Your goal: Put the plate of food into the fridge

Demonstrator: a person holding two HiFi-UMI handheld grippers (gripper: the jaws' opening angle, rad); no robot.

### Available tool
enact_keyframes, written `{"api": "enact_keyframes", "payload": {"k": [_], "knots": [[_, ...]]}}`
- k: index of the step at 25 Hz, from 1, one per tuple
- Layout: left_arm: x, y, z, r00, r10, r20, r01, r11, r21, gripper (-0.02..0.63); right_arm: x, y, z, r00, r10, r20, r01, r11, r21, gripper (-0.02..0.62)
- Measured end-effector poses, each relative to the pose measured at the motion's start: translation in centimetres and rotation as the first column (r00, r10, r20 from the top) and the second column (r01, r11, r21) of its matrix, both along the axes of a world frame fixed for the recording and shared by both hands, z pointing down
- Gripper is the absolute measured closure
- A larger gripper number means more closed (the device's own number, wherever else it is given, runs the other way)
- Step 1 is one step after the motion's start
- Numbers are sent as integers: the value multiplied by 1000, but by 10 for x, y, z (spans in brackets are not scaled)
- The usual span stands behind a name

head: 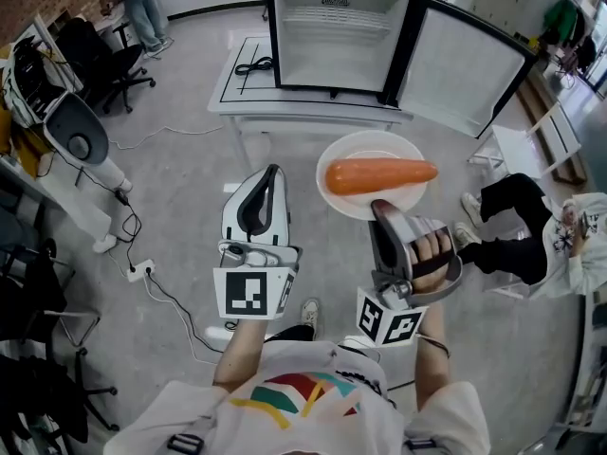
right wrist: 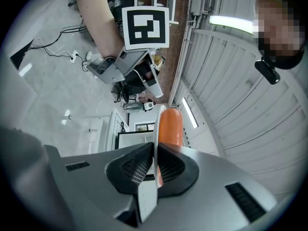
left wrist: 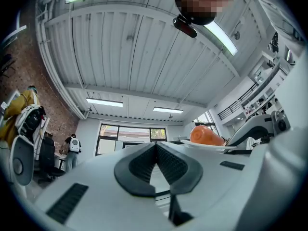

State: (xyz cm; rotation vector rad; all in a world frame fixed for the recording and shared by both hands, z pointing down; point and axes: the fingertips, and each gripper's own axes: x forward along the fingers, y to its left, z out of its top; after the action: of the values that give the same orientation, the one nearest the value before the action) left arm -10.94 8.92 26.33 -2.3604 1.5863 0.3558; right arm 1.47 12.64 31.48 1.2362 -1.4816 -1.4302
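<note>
right gripper (head: 383, 209) has the plate (head: 365, 147) by its near rim, jaws pinched on the thin white edge. the right gripper view shows that rim running straight between the two dark pads. on the plate lies a carrot (head: 379, 174), long and orange, set crosswise with the thick end left and the point right. plate and carrot are up in the air in front of the fridge (head: 334, 50), short of its open mouth and a touch toward the door side, so not inside.

the fridge stands open, white within, with a shelf (head: 332, 19) near the top. its door (head: 467, 69) is swung wide to the fridge's right. the fridge sits on a white table (head: 313, 114), and a black cable (head: 254, 65) lies coiled on that table just left of the fridge.

left gripper (head: 272, 172) is out in front of the fridge too, left of the plate and apart from it. its jaws are closed on nothing, and the left gripper view shows the pads meeting at the tips.

a seated person (head: 531, 230) is off on the door side of the fridge, well apart. a standing person (head: 142, 8) is far left of the fridge, near an office chair (head: 104, 64).
</note>
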Motion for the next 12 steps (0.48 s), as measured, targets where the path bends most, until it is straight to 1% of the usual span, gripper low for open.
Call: {"api": "enact_keyframes", "payload": {"k": [7,12], "knots": [[-10,-46,-1,1000,18,-9,-18,1000,-8,600,-5,-46,-5,999,36,-6,-36,999,-6,572],[-17,-66,5,1000,9,-18,-10,1000,-18,600,-12,-62,0,999,28,-17,-28,1000,-11,572]]}}
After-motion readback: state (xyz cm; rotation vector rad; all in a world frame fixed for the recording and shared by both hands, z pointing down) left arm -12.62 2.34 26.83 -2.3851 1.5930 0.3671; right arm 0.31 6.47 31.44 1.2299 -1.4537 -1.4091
